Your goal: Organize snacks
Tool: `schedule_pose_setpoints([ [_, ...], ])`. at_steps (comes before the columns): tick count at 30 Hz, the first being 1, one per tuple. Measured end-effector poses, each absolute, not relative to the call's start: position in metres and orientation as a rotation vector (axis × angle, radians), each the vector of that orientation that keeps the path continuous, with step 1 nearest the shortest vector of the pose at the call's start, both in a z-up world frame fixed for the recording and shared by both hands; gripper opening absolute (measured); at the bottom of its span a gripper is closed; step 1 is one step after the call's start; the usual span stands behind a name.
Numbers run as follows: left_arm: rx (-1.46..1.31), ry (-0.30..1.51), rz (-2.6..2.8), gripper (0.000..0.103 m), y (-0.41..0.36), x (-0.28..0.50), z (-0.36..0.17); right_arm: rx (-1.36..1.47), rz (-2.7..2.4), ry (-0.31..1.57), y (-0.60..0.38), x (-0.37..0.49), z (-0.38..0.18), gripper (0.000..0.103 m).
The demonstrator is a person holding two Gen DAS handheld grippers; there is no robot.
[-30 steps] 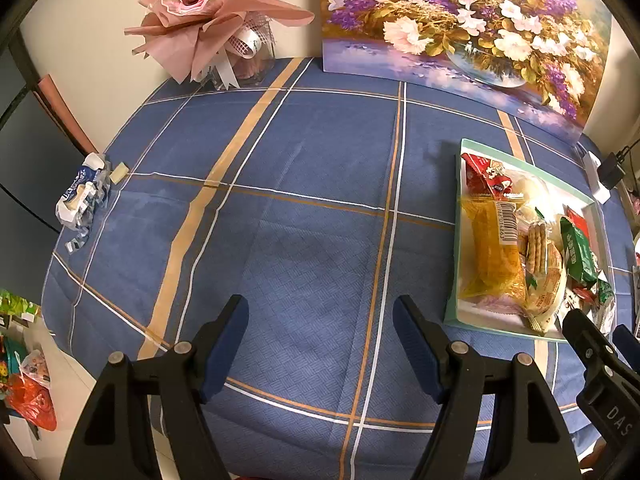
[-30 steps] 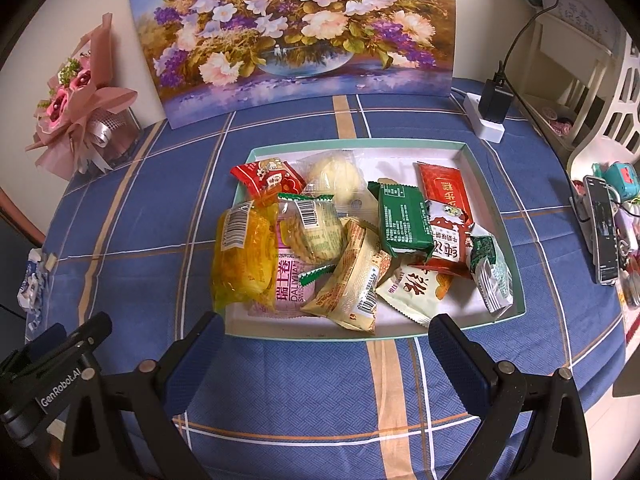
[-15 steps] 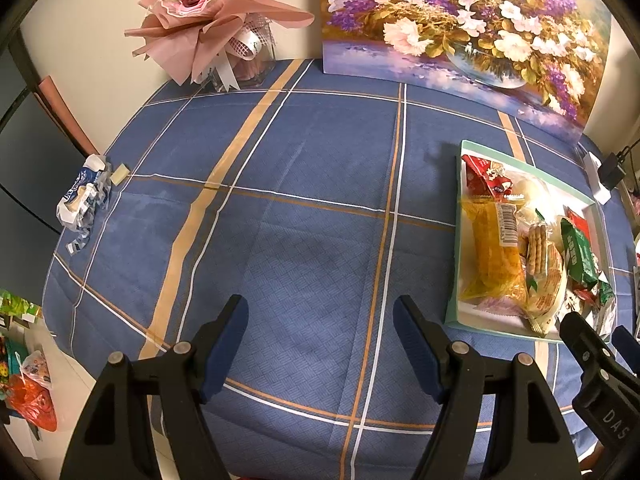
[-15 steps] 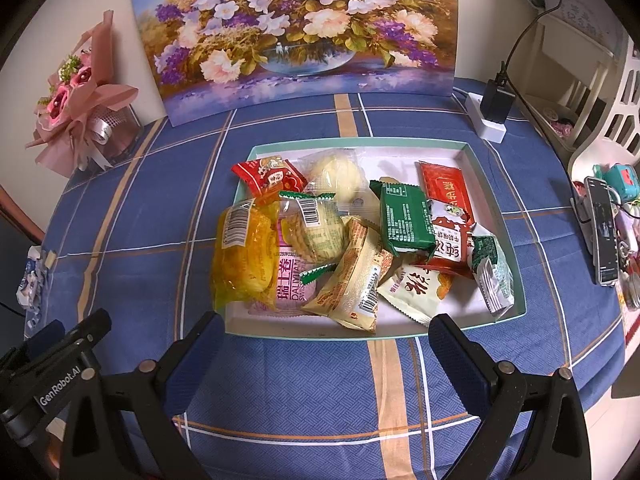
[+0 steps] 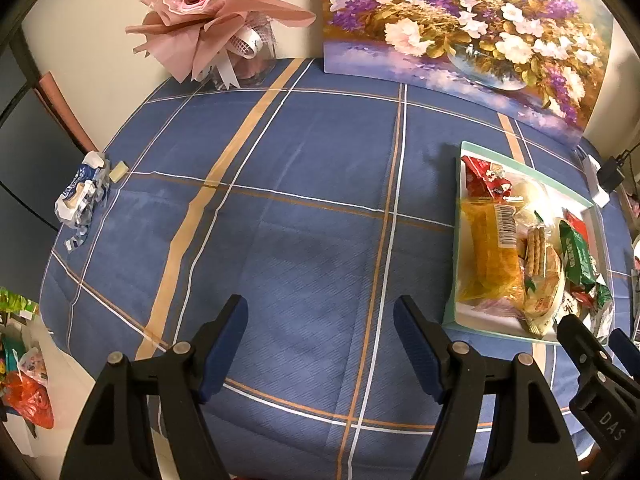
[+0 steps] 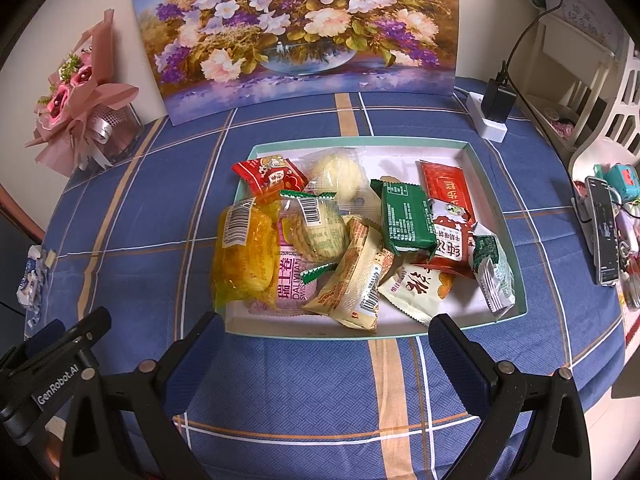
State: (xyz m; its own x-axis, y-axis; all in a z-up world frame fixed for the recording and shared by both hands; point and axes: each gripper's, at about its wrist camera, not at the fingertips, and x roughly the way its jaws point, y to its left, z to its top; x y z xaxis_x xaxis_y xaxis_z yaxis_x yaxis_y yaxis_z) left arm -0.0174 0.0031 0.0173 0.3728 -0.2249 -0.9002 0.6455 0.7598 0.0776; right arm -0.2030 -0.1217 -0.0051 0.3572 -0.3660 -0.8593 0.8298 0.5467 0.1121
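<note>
Snacks: I see them piled in the tray (image 6: 516, 264), mostly toward its near and left side; the far right corner is bare.
Yellow pack (image 6: 246, 256): at the tray's left edge, its barcode label facing up.
Green pack (image 6: 406, 216): near the middle, lying over a red-and-white pack (image 6: 452, 232).
Red pack (image 6: 270, 174): far left corner, just beside a pale bun (image 6: 340, 176) in clear wrap.
Tray: on the worktop (image 6: 304, 384), which carries a blue plaid cloth, in front of my right hand-held gripper (image 6: 324, 334).
Right hand-held gripper: released, jaws wide, nothing between them; it hangs just short of the tray's near rim.
Left hand-held gripper (image 5: 320, 320): released too, jaws apart over bare cloth, the tray off to its right.
Painting (image 6: 296, 28): a flower picture standing at the worktop's far edge.
Bouquet (image 6: 84, 100): pink wrap, left of the painting.
Wrapper (image 5: 82, 190): crumpled blue-and-white, at the worktop's left edge.
Charger (image 6: 496, 104): plugged into a white strip at the far right.
Phone (image 6: 604, 232): beyond the worktop's right edge.
</note>
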Motion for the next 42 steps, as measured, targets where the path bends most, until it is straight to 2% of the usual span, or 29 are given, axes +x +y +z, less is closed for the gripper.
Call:
schedule_pose_setpoints([
  [42, 0.475, 1.046, -0.56, 0.076, 0.0045, -0.017, 0.0167, 0.6, -0.827, 0.908, -0.1202, -0.2022, -0.0089, 0.103],
])
